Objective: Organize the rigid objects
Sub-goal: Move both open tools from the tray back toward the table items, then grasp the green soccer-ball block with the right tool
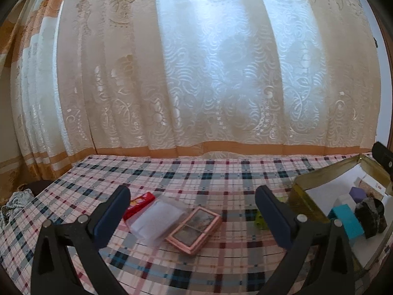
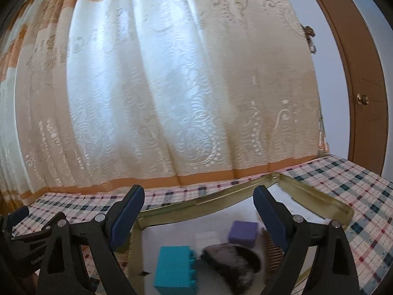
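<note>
My left gripper (image 1: 192, 198) is open and empty above the plaid tablecloth (image 1: 186, 172). Between its fingers lie a pink-framed flat case (image 1: 194, 229), a clear plastic box (image 1: 159, 217) and a red packet (image 1: 138, 205). A small yellow-green block (image 1: 260, 220) sits by the right finger. A gold tin tray (image 1: 304, 200) at the right holds a teal block (image 1: 346, 220), a purple block (image 1: 357, 194) and a dark rock-like piece (image 1: 371, 211). My right gripper (image 2: 199, 196) is open and empty above this tray (image 2: 316, 196), over the teal block (image 2: 175, 270), purple block (image 2: 243, 231) and dark piece (image 2: 231, 258).
A lace curtain (image 1: 196, 73) hangs along the table's far edge. A brown door (image 2: 361, 78) with a knob stands at the right. The left gripper's body (image 2: 22, 241) shows at the lower left of the right wrist view. A copper ribbed item (image 2: 272, 253) lies in the tray.
</note>
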